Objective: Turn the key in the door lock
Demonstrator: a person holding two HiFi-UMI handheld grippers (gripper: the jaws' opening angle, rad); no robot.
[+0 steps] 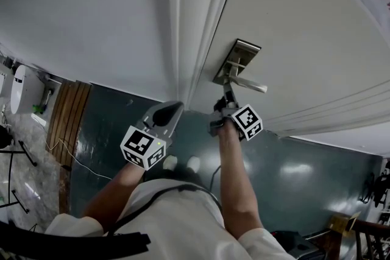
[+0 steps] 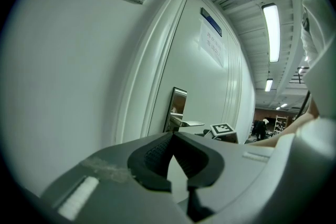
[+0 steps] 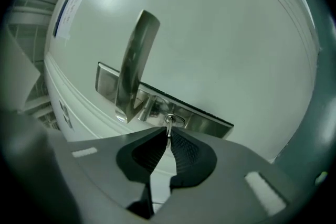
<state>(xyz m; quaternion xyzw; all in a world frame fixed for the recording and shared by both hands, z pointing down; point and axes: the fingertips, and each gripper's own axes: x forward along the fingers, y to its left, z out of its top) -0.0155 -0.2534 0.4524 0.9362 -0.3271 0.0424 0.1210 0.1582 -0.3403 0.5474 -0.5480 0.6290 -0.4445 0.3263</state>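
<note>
Right gripper (image 3: pixel 168 139) jaws pinch the key (image 3: pixel 168 127), which sits in the lock (image 3: pixel 177 121) just beyond the tips. Left gripper (image 2: pixel 172 138) jaws pressed together, empty.

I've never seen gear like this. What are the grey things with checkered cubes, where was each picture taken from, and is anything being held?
There is no robot here: a person holds a two-jaw gripper in each hand. The head view comes from a camera on the person's head, looking down at both arms and the white door. The other two cameras ride on the grippers and look along their jaws. The right gripper is shut on a small key in the metal lock plate, near the lever handle. The left gripper is shut and empty.
</note>
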